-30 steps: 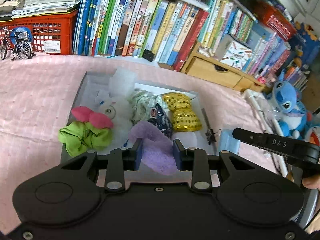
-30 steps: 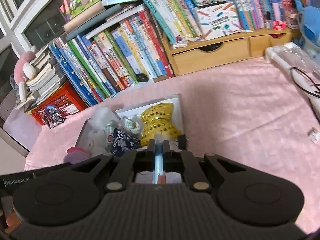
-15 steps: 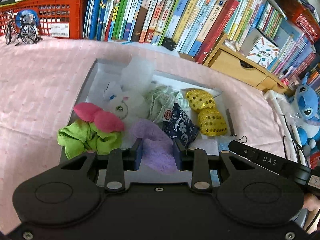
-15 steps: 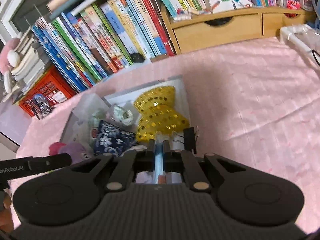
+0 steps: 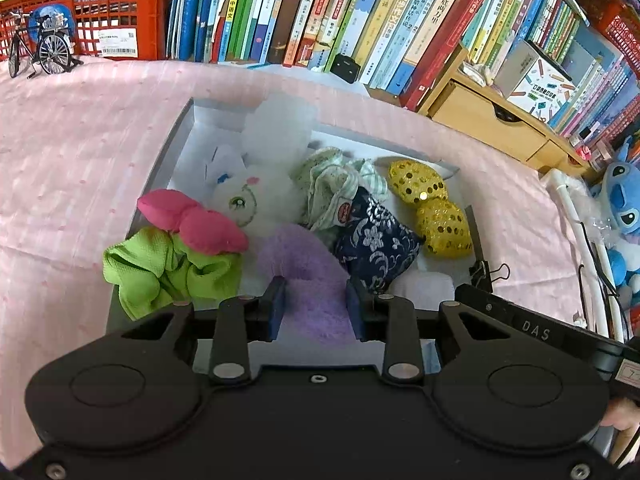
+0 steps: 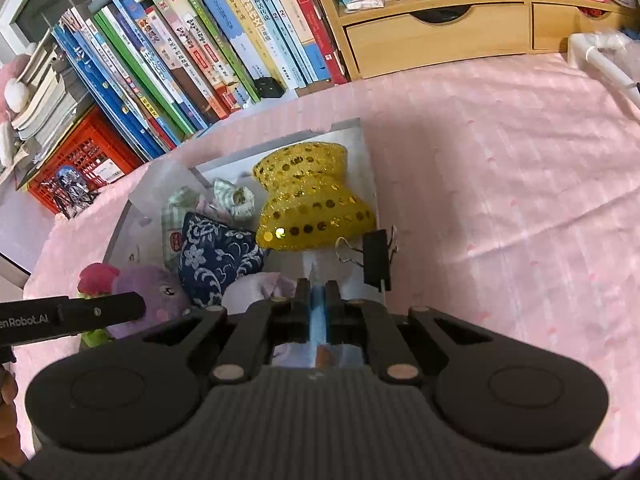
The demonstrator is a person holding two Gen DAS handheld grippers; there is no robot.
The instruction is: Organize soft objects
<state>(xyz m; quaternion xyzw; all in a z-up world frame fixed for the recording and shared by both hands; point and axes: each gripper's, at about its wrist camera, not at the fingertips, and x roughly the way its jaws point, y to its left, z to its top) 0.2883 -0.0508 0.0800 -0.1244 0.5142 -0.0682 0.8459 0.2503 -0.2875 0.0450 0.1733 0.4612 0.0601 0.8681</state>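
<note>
A shallow white box [image 5: 176, 128] lies on the pink cloth and holds several soft things. Among them are a white plush [image 5: 260, 196], a pink bow [image 5: 192, 220], a green cloth [image 5: 160, 272], a checked cloth [image 5: 332, 184], a navy floral pouch [image 5: 376, 244] and a yellow sequin cushion [image 5: 432, 208]. My left gripper [image 5: 316, 292] is shut on a purple plush [image 5: 304, 264], held low over the box's near edge. My right gripper [image 6: 318, 286] is shut on a thin light-blue item [image 6: 319, 312] at the box's [image 6: 370, 168] near right corner, beside the cushion [image 6: 312, 204].
A black binder clip [image 6: 376, 260] grips the box's right rim. Behind the box stand a row of books [image 5: 320, 20], a red crate [image 5: 92, 8], a model bicycle [image 5: 36, 52] and wooden drawers [image 5: 492, 120]. A blue plush toy [image 5: 620, 200] and a white pipe [image 5: 572, 216] lie at the right.
Both grippers have sunk toward the box, which now looks larger and nearer. The left still holds the purple plush and the right the light-blue item.
</note>
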